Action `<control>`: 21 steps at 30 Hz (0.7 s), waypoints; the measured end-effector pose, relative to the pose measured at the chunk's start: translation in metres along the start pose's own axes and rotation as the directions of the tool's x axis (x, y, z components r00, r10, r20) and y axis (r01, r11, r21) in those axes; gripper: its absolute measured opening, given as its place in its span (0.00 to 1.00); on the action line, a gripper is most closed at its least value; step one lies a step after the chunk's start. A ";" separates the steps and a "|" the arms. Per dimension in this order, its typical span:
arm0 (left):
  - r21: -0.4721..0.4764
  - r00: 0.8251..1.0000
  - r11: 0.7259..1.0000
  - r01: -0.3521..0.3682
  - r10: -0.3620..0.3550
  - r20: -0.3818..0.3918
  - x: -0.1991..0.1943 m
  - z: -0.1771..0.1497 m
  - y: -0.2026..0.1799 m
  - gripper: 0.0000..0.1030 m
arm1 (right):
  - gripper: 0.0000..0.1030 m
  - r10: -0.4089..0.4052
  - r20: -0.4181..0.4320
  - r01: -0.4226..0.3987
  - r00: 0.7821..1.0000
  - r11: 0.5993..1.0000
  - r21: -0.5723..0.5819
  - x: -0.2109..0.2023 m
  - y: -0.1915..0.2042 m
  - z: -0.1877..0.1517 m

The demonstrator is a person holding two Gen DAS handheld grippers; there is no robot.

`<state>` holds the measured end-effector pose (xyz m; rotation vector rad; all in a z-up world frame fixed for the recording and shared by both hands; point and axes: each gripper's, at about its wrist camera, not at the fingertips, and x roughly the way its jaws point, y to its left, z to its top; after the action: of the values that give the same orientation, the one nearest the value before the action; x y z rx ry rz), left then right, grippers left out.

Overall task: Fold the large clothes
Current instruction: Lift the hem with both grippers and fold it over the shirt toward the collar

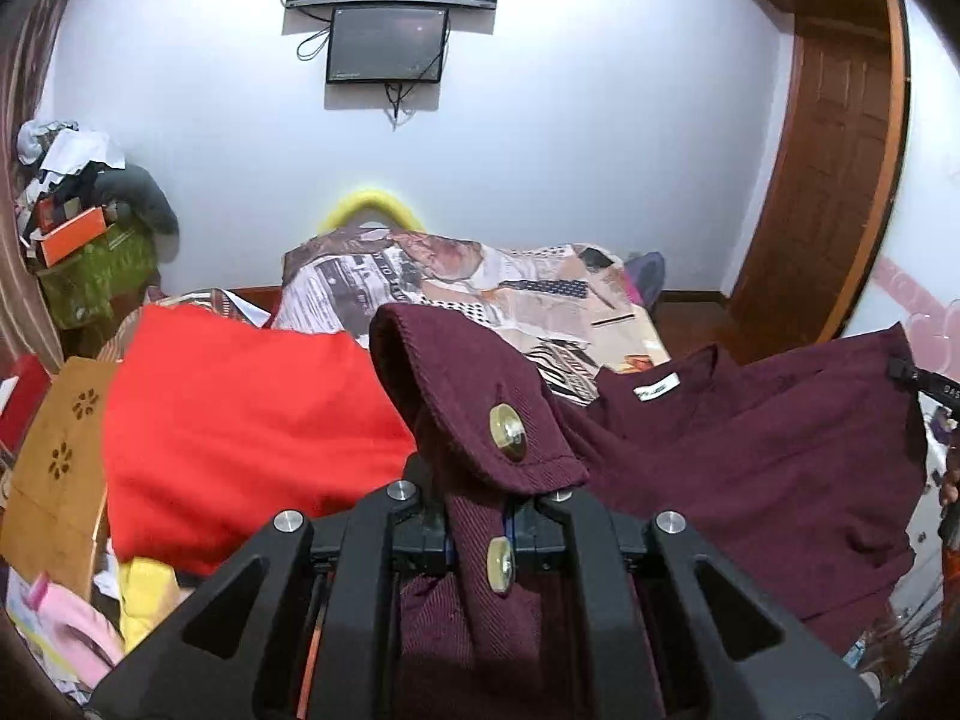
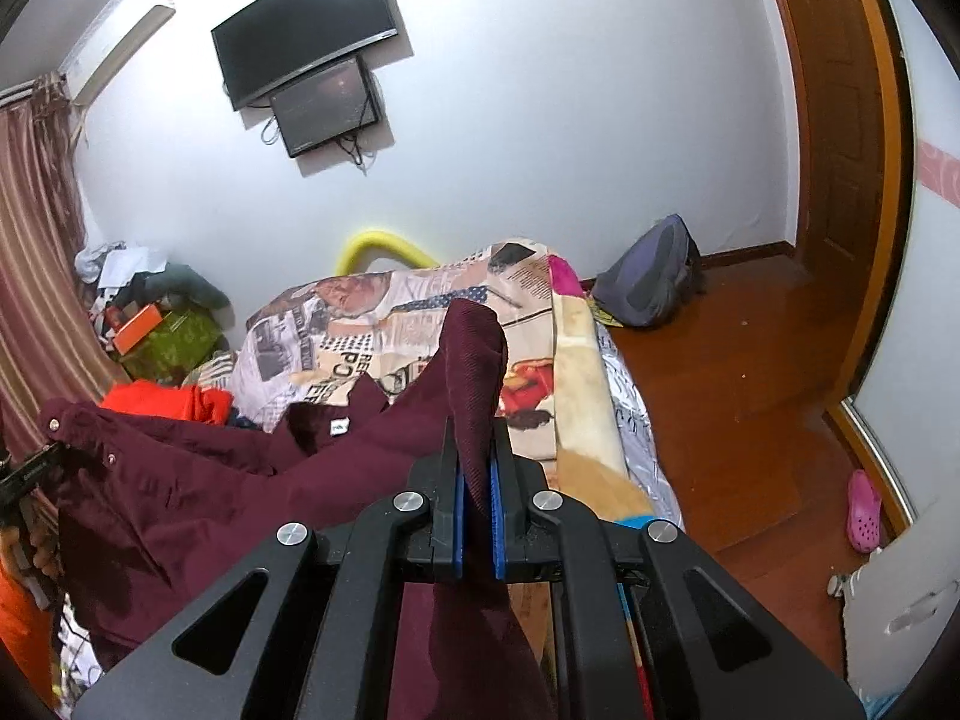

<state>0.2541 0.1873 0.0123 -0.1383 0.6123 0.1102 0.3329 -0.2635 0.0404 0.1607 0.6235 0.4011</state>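
A dark maroon buttoned garment (image 1: 750, 456) hangs stretched in the air between my two grippers, above the bed. My left gripper (image 1: 480, 531) is shut on its buttoned edge, and two brass buttons (image 1: 507, 441) show right at the jaws. A white neck label (image 1: 657, 387) faces up near the middle. My right gripper (image 2: 476, 450) is shut on another bunched edge of the maroon garment (image 2: 240, 498), which sticks up between the blue pads (image 2: 497, 498). Each gripper peeks in at the other view's edge: the right gripper (image 1: 936, 387) and the left gripper (image 2: 30, 471).
Below lies a bed with a newspaper-print cover (image 2: 372, 324). A red cloth (image 1: 240, 420) and a tan cardboard box (image 1: 54, 468) sit at the left, with a clutter pile (image 1: 84, 222) behind. On the wooden floor are a backpack (image 2: 648, 282) and a pink shoe (image 2: 864, 510).
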 end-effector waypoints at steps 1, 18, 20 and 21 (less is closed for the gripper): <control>0.000 1.000 1.000 -0.020 0.020 -0.009 0.008 0.000 0.003 0.09 | 0.06 -0.015 -0.007 0.015 1.000 1.000 0.000 0.007 -0.001 0.001; -0.059 0.958 0.988 -0.143 0.123 -0.261 0.128 -0.052 0.041 0.37 | 0.09 -0.195 -0.397 0.226 0.897 0.974 0.032 0.139 -0.072 -0.059; -0.023 0.954 0.988 -0.152 0.141 -0.264 0.123 -0.051 0.034 0.45 | 0.11 -0.214 -0.401 0.235 0.891 0.972 0.004 0.134 -0.071 -0.058; -0.001 0.952 0.987 -0.159 0.153 -0.265 0.122 -0.052 0.031 0.47 | 0.12 -0.221 -0.404 0.239 0.888 0.971 -0.007 0.130 -0.071 -0.057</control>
<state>0.3195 0.2169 -0.1034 -0.1271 0.8888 0.2547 0.4172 -0.2732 -0.0931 0.0417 1.0486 0.1884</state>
